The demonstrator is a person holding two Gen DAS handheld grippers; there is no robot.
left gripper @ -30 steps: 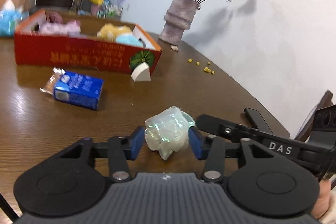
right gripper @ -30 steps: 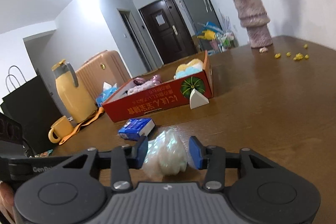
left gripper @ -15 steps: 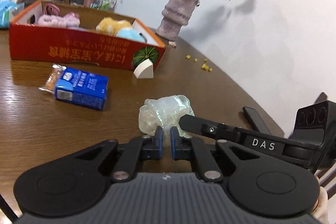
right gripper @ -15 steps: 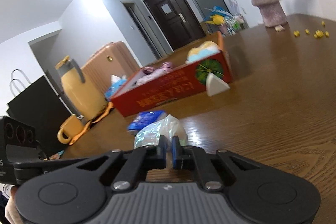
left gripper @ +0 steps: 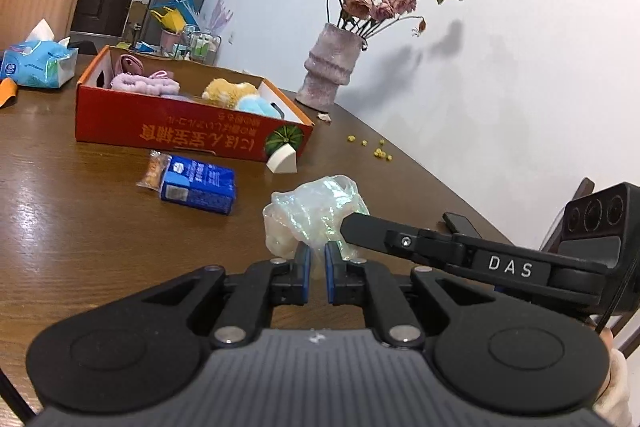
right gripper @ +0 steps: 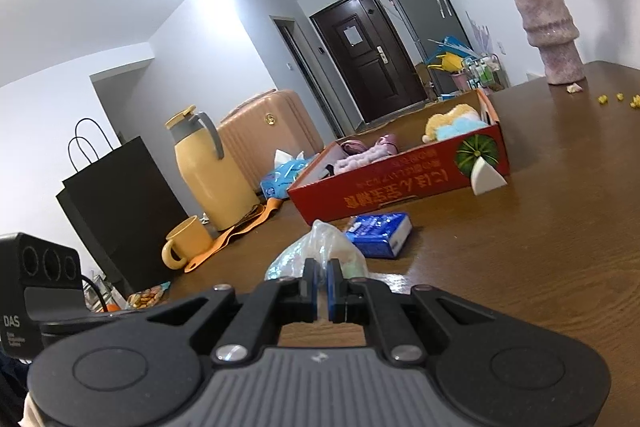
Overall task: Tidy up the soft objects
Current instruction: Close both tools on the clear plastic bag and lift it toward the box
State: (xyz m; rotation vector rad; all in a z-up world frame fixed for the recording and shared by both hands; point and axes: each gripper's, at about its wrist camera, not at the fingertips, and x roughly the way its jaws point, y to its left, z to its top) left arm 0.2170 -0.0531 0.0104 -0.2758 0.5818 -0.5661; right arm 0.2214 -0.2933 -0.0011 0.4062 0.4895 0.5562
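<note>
Left wrist view shows the left gripper (left gripper: 316,267) with its blue pads drawn nearly together, pinching a fold of a crumpled, iridescent plastic bag (left gripper: 316,211) that bulges just ahead of the fingertips. The right gripper (right gripper: 321,279), seen in its own view, is likewise clamped on a fold of the same bag; in the left view its black arm reaches in from the right and meets the bag's right side. Both grippers therefore grip one soft bundle from close, near-side angles, and neither is clearly the nearer. The bag sits low over the brown wooden table (left gripper: 80,235); whether it touches the wood cannot be told. The likely destination, a long red cardboard box (left gripper: 180,131), lies farther away and to the left, its long side running left to right across the view, already holding a lilac fluffy item (left gripper: 144,87), a yellow plush (left gripper: 230,93) and a pale blue plush (left gripper: 256,107). Between bag and box lie a blue tissue pack (left gripper: 198,189) with a small snack packet (left gripper: 154,169) touching its left end, and a white wedge (left gripper: 282,161) resting against the box's near right corner. The bag would probably need to rise over these and the box wall. A vase of dried roses (left gripper: 330,71) stands beyond the box, to the right.
</note>
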